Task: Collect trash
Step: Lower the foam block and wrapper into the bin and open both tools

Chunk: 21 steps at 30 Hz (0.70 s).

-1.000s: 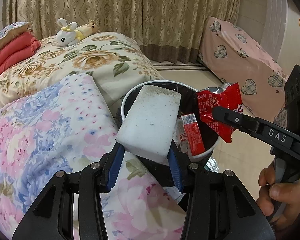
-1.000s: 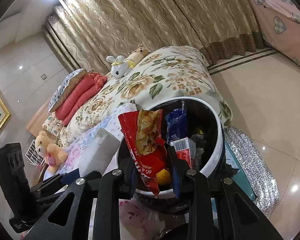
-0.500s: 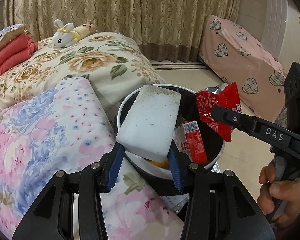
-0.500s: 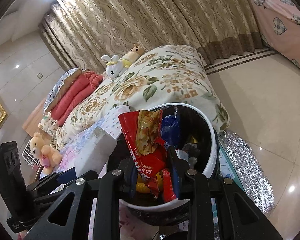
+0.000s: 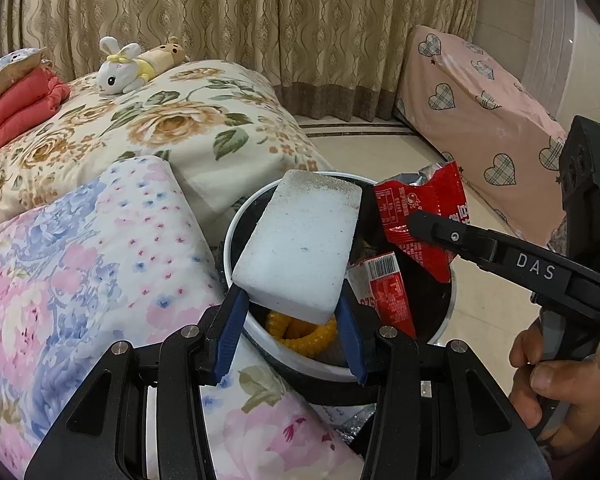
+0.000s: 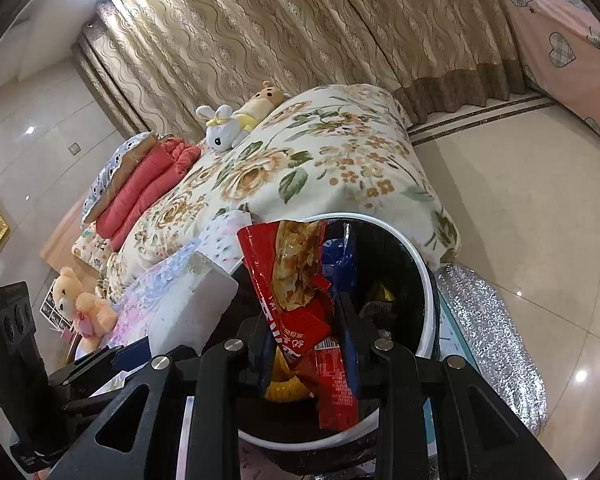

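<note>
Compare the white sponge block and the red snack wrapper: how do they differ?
The sponge is a thick, plain white block; the wrapper is thin, crumpled, printed red. The left gripper holds the sponge; the right gripper holds the wrapper. Both hang over the bin.

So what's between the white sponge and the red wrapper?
Only the bin's dark opening: left wrist view shows sponge and wrapper side by side above it.

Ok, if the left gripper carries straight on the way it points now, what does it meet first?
Likely the trash bin's open mouth: the held foam block would reach the wrappers and yellow scrap inside. Depth is unclear.
</note>
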Available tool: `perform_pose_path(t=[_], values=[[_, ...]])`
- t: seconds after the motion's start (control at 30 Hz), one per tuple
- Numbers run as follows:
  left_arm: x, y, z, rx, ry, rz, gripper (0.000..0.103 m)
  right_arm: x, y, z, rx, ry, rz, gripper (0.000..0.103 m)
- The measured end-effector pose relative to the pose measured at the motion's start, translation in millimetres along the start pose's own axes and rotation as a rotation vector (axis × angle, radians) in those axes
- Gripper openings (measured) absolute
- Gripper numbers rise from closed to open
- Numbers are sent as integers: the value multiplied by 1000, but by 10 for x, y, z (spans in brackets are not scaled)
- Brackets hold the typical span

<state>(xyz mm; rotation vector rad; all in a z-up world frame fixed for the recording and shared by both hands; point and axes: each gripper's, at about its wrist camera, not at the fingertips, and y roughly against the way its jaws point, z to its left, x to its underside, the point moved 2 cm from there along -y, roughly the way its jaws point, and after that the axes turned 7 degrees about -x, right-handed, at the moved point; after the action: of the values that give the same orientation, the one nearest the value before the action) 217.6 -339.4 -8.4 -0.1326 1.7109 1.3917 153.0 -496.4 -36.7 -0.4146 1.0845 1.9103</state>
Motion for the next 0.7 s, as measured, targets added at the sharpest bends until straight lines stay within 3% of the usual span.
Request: perform_pose_path(t=[0.7], values=[[-41, -86, -49, 8, -11, 28, 45, -7, -76, -38, 15, -9, 33, 32]])
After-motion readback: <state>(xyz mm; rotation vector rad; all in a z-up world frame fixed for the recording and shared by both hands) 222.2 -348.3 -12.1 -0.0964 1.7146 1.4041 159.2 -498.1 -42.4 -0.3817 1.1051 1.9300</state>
